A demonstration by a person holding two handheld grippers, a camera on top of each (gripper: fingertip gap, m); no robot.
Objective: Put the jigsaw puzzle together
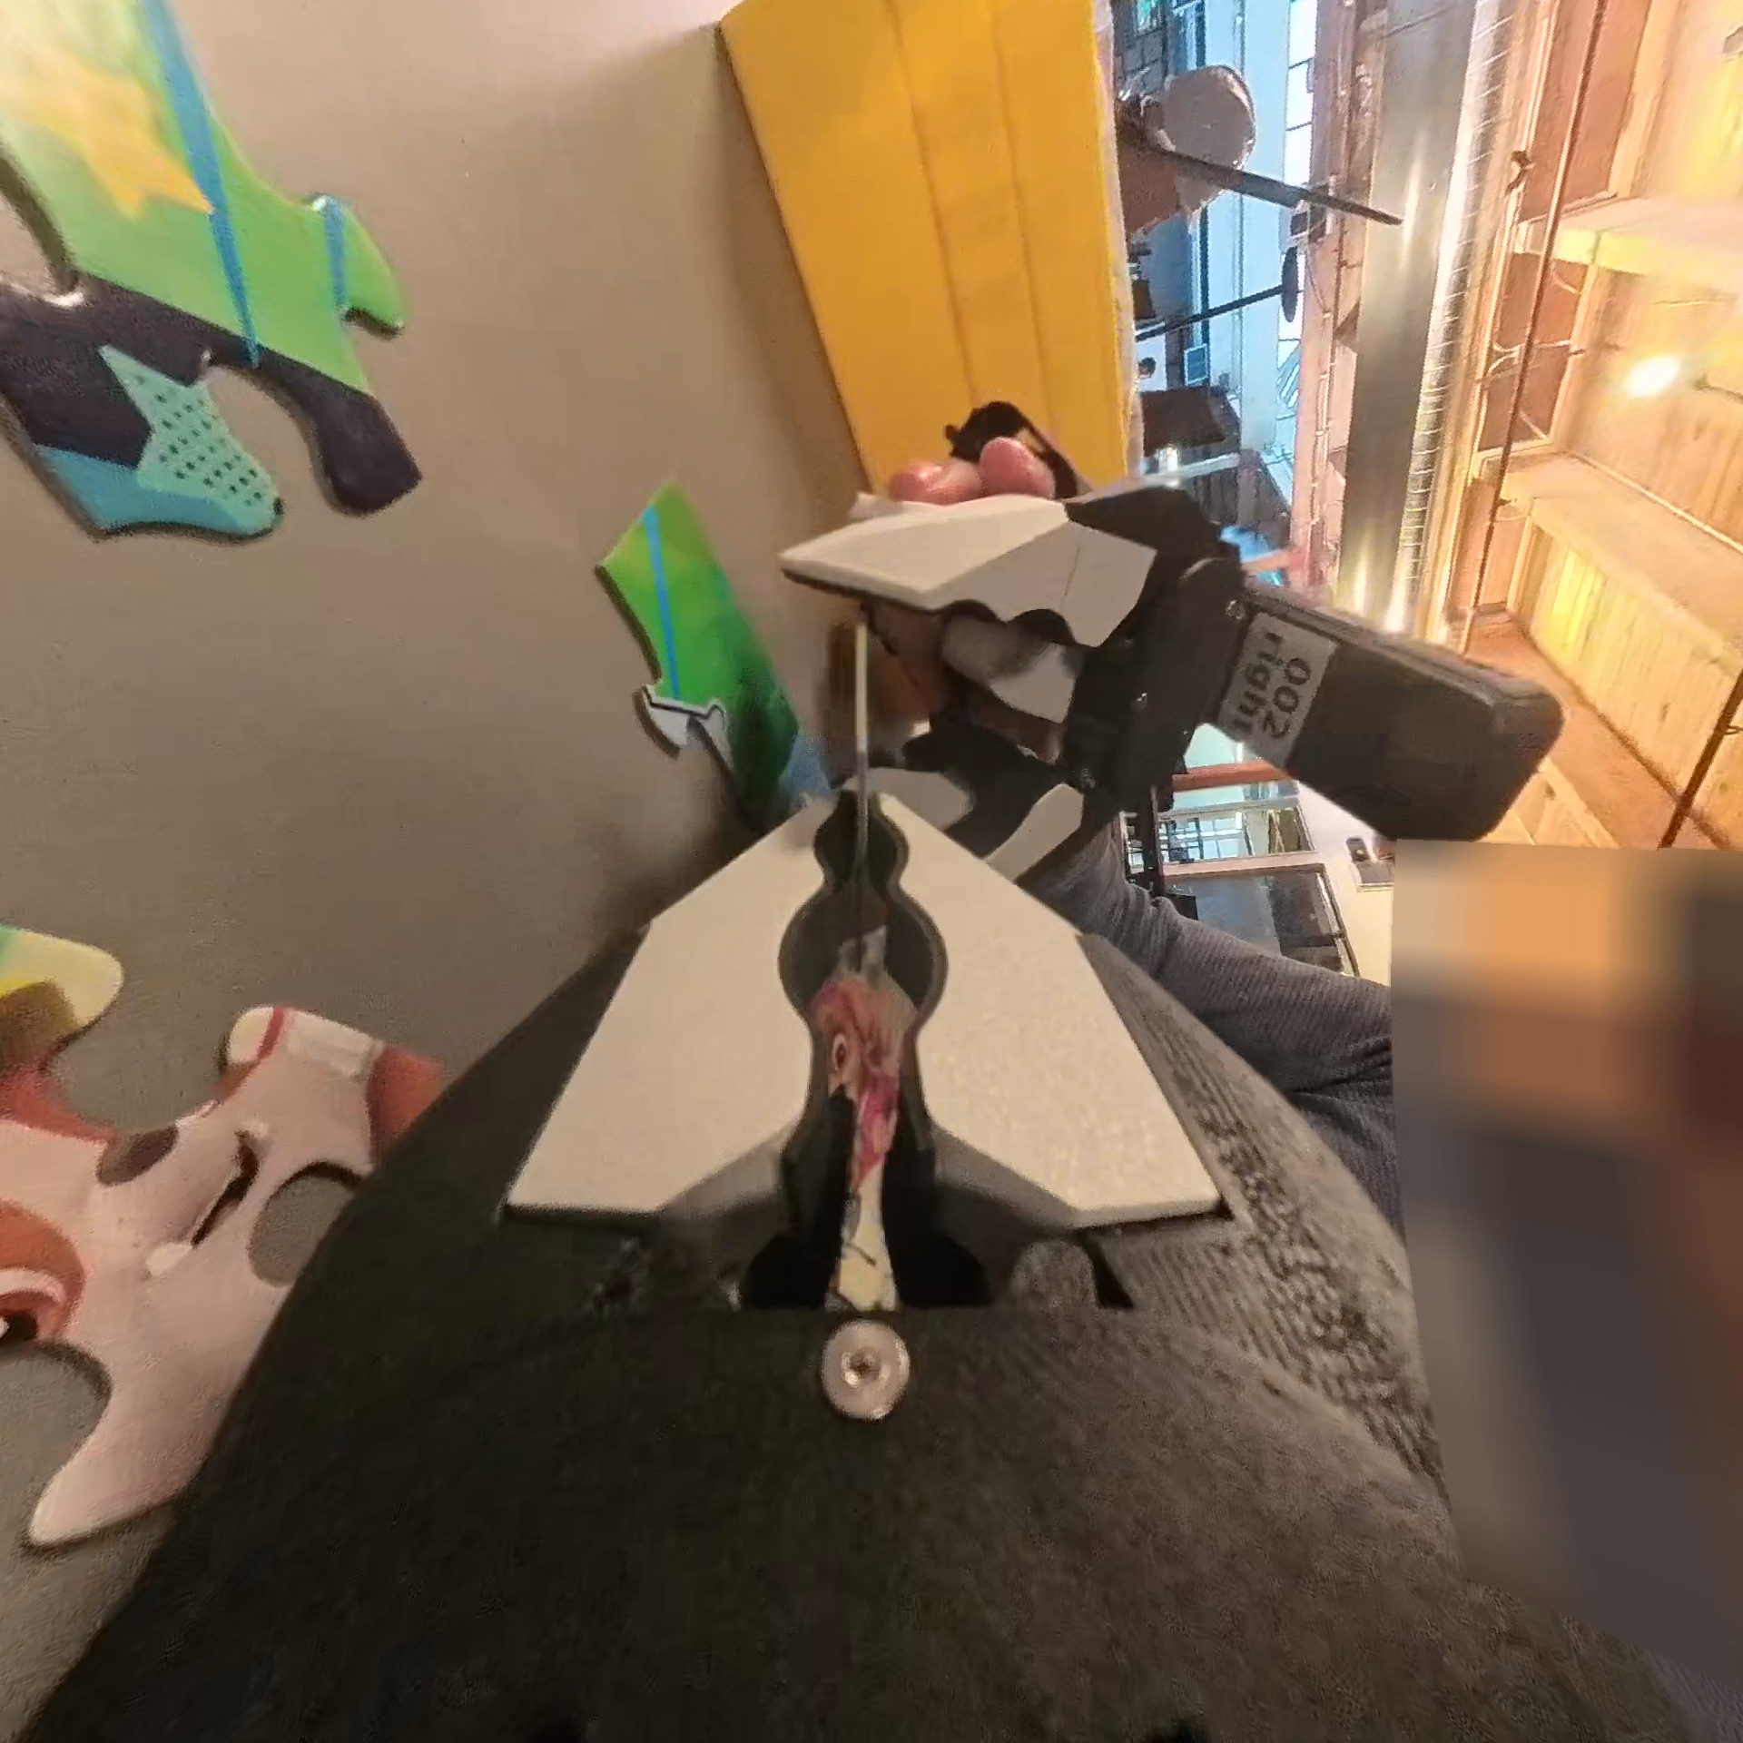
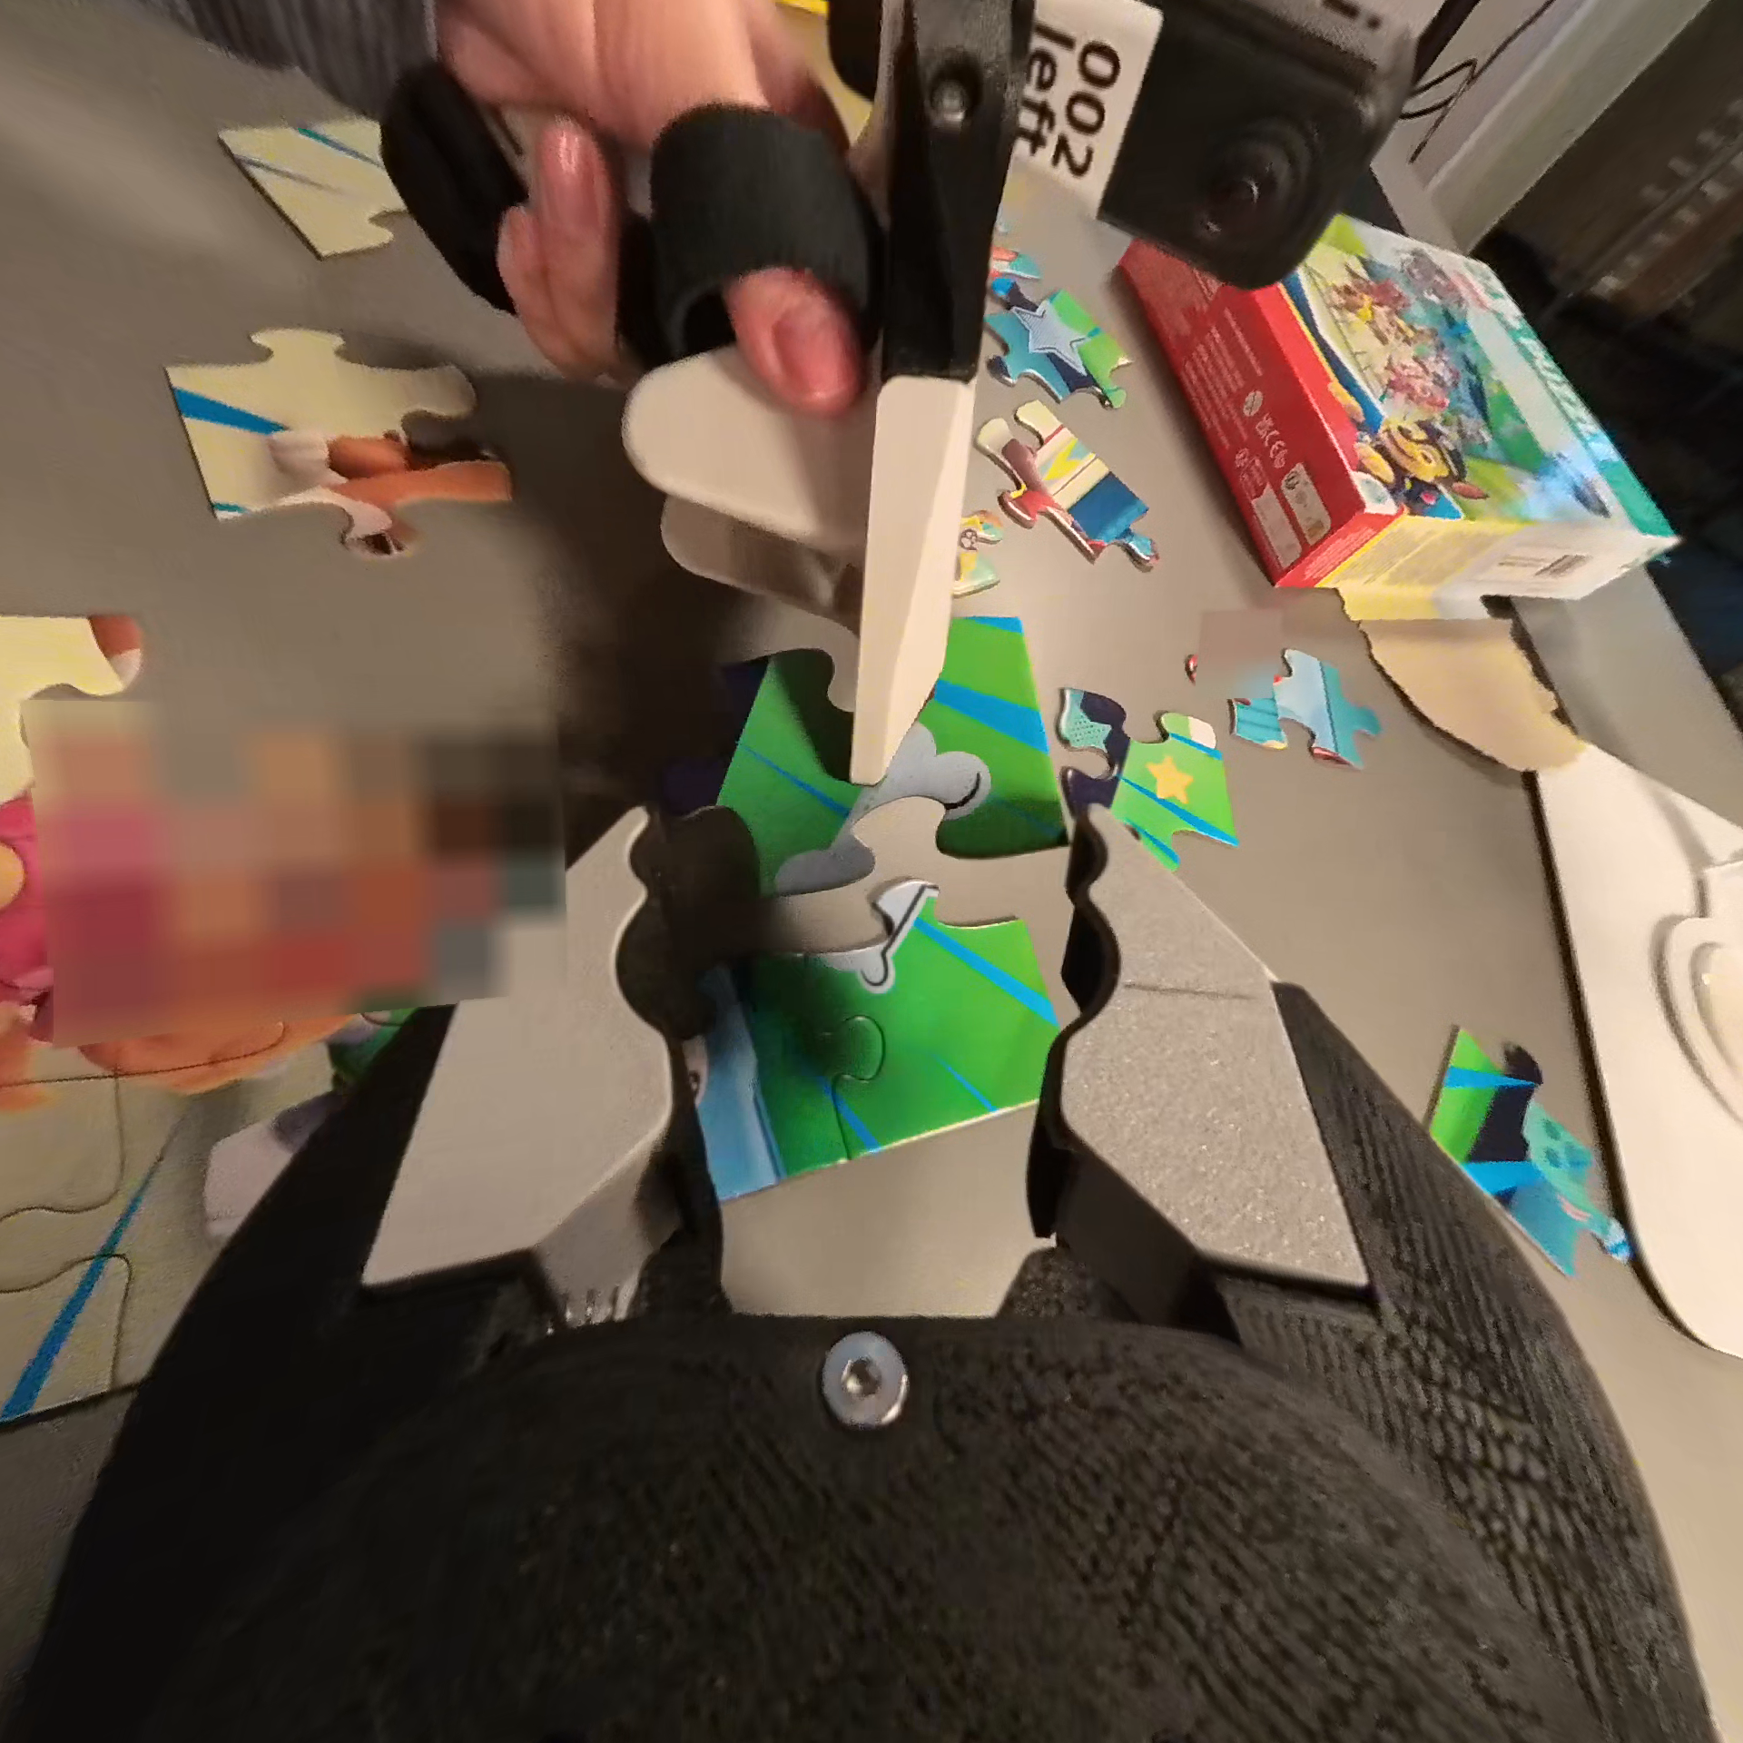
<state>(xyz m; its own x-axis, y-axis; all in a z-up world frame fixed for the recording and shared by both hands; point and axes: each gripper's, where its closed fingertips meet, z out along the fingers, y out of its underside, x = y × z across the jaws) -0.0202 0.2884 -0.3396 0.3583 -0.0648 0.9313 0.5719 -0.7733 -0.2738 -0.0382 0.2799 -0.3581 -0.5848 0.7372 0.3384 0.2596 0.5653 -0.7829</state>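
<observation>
My left gripper (image 1: 860,816) is shut on a thin puzzle piece (image 1: 860,717), seen edge-on and sticking out past its fingertips. In the right wrist view the left gripper (image 2: 872,764) comes down from above and pinches the top edge of a green puzzle piece (image 2: 783,755) with blue stripes and a grey cloud shape, held tilted just above the grey table (image 2: 1368,896). My right gripper (image 2: 863,849) is open wide and holds nothing; its fingers stand on either side of that piece without touching it. Below it, joined green and blue pieces (image 2: 905,1047) lie flat. The open right gripper also shows in the left wrist view (image 1: 905,698).
A red puzzle box (image 2: 1368,406) lies at the far right with several loose pieces (image 2: 1170,783) in front of it. A white object (image 2: 1651,990) sits at the right edge. More pieces (image 2: 321,434) lie at the left. A yellow cushion (image 1: 924,236) borders the table.
</observation>
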